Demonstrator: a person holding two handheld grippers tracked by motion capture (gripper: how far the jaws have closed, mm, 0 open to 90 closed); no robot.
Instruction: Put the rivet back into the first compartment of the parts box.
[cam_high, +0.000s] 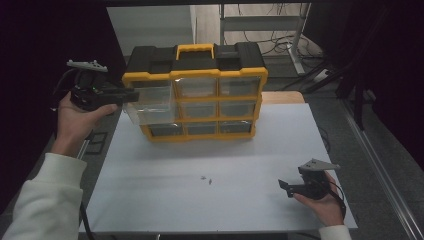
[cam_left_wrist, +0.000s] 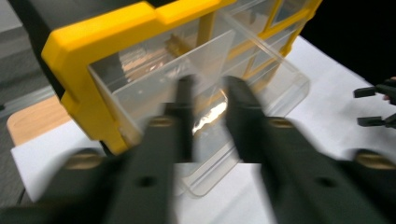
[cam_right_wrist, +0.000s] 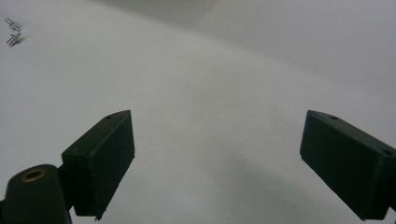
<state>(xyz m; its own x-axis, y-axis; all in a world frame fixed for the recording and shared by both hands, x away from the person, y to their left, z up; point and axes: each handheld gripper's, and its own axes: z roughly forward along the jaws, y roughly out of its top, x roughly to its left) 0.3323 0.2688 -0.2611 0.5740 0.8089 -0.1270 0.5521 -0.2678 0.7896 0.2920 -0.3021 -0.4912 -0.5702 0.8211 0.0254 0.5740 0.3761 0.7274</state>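
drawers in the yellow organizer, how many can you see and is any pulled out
9, in three rows of three in the organizer. The top-left clear drawer is pulled out toward the left gripper; the other eight sit pushed in. Its back side is hidden.

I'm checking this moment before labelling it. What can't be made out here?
- Small metal parts on the table: too small in the high view to identify.
- Left gripper: blurred in its own view, so contact with the pulled-out clear drawer is unclear.
- Closed drawers' contents: hazy fronts.
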